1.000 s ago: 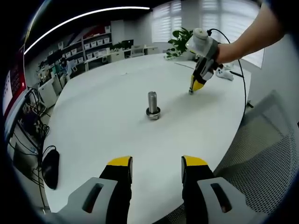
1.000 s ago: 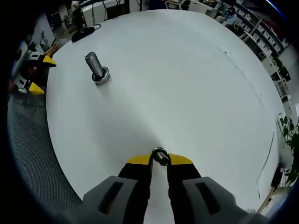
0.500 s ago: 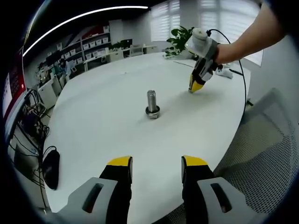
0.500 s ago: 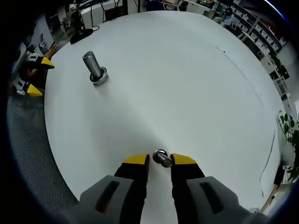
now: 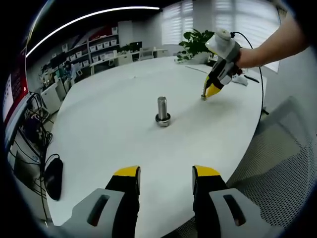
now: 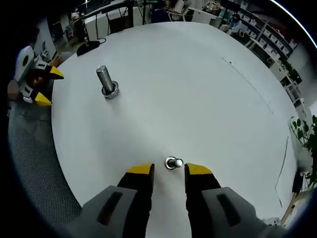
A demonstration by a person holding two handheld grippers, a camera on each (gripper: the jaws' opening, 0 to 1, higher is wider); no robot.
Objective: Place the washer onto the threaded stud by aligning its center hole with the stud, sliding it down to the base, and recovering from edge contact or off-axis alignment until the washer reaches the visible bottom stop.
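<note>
The counter [image 5: 114,129] is a large round white top, bare and matte, with a faint seam line running across it on the far side of the threaded stud [image 5: 162,110] in the right gripper view. Around it lies an office: shelving with boxes and desks beyond the stud in the left gripper view, a curved strip light [image 5: 84,20] overhead, blinds at the windows, and a leafy plant [image 5: 194,43] behind the counter's far edge. Grey mesh flooring or chair fabric lies below the counter rim on the near right. A black mouse [image 5: 53,177] rests near the counter's edge, well left of the stud and closer to the camera, with cables hanging beyond it.

The stud stands upright on its hexagonal base near the middle of the counter, nothing around it. The washer [image 6: 173,163] lies on the counter well apart from the stud, just ahead of the right gripper [image 6: 168,169], between its yellow tips but touched by neither; whether it lies flat is hard to tell. That gripper's jaws stand a little apart and hold nothing.

The left gripper [image 5: 166,172] hangs over the near rim, its jaws wide and empty, well short of the stud. A person's arm [image 5: 270,42] reaches in from the right beyond the stud.
</note>
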